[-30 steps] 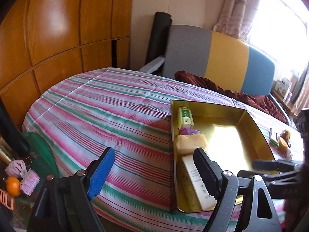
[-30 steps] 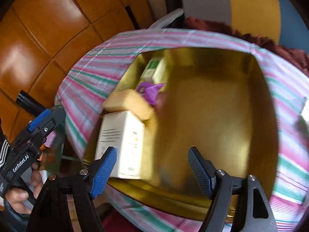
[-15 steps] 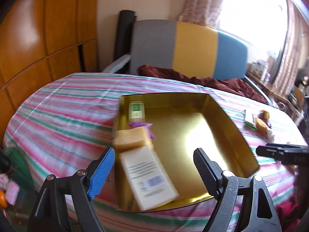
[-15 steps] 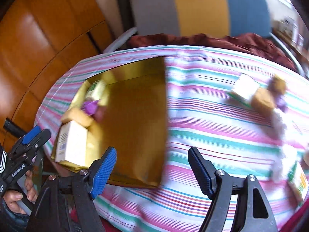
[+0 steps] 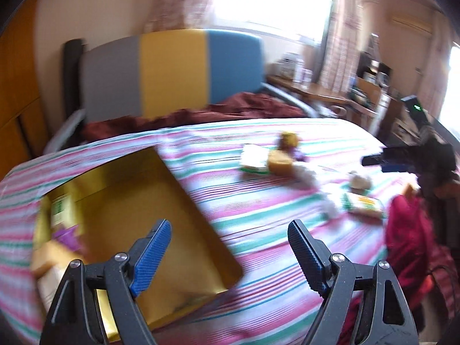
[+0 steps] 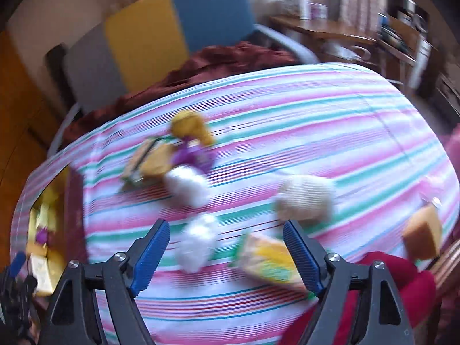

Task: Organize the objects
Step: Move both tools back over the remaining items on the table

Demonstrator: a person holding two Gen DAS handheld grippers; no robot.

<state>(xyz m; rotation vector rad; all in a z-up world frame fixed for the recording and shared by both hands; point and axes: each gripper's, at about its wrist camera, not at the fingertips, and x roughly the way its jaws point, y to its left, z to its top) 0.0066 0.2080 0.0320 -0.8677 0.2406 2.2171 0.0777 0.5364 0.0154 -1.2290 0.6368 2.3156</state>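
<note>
Striped tablecloth [image 6: 287,109] covers everything. The gold tray [image 5: 138,201] sits at its left end with a few boxes inside; loose blurry bits, like a yellow-green packet [image 6: 267,261], lie right. Left gripper [image 5: 230,247] and right gripper [image 6: 227,247] both gape wide, holding nothing.

1. My right claw's view is smeared; the white lumps [image 6: 188,187] on the striped cloth [image 6: 316,120] I cannot identify.
2. The gold tray [image 6: 43,201] is cut off at that view's left edge.
3. In my left claw's view, the tray's contents [image 5: 61,230] blur together.
4. The yellow packet [image 6: 270,258] bears unreadable print.
</note>
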